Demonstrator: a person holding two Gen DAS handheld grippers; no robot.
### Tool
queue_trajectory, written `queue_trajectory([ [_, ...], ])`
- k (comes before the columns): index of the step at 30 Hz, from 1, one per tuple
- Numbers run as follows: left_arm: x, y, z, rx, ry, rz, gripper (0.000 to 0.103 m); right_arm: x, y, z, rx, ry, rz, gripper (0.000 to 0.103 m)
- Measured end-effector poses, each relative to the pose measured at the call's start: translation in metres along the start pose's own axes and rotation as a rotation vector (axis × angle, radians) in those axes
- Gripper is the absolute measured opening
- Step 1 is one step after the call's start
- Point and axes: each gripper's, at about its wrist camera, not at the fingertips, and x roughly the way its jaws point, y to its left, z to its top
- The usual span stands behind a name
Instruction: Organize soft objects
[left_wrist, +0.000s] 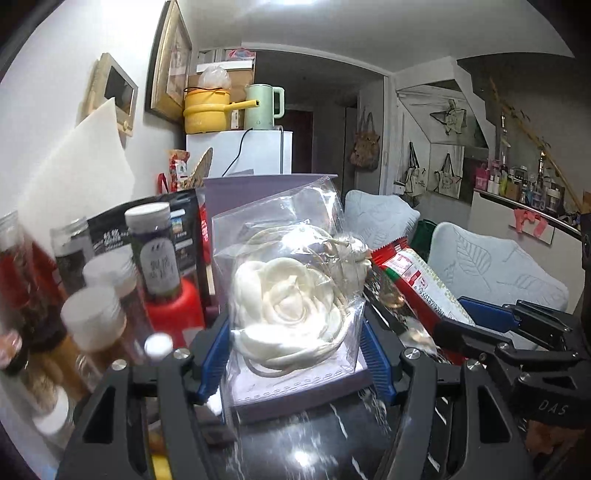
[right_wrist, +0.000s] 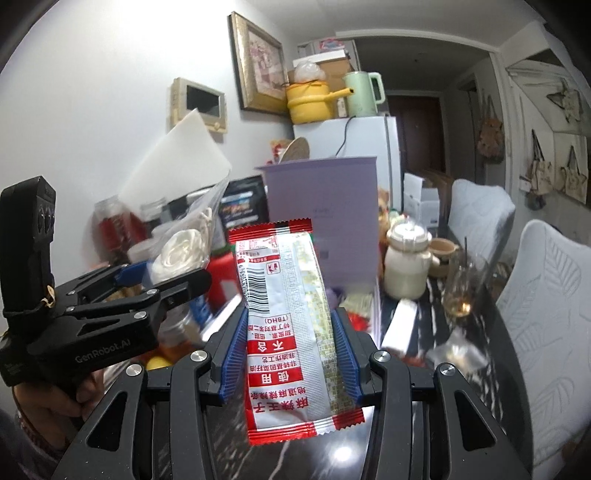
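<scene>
Soft packets are both in the air: the left hand-held gripper (left_wrist: 295, 354) pinches a clear bag (left_wrist: 288, 266) with a coiled white cord inside, its blue pads pressed on the bag's two sides, and the right hand-held gripper (right_wrist: 290, 350) pinches a red-and-white snack packet (right_wrist: 284, 325) across its middle, the packet standing upright between the pads. The two grippers sit side by side, near each other, each showing in the other's view.

Judging by this, the step in hand is the carry: both items are picked up and not yet placed. A lilac box (right_wrist: 325, 206) with its lid standing open lies straight ahead on the dark desk (right_wrist: 461, 387), and it looks the likely place for them, though that is a guess. The next move would call for bringing each packet over the open box and letting go one at a time, so the grippers do not knock together.

Things crowd the way. Jars and bottles (left_wrist: 151, 251) stand close on the left, with a red canister (left_wrist: 173, 314) just beside the box. On the right stand a cream jar (right_wrist: 406, 266) and a glass (right_wrist: 461, 284) holding amber liquid, easy to tip. White chairs (right_wrist: 546, 295) line the desk's far side. The thin bag could snag or slip.
</scene>
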Motion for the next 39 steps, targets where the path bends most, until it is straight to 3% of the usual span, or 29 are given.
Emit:
queue_trajectory([
  [17, 0.098, 0.034, 0.045, -0.026, -0.022, 0.048, 0.064, 0.086, -0.036, 0.063, -0.045, -0.055, -0.018, 0.045],
  [27, 0.145, 0.042, 0.039, -0.045, 0.015, 0.082, 0.064, 0.144, -0.053, 0.075, -0.047, -0.021, -0.015, 0.045],
  [39, 0.194, 0.046, 0.015, -0.040, 0.139, 0.071, 0.064, 0.192, -0.073, 0.064, -0.018, 0.065, -0.029, 0.045],
])
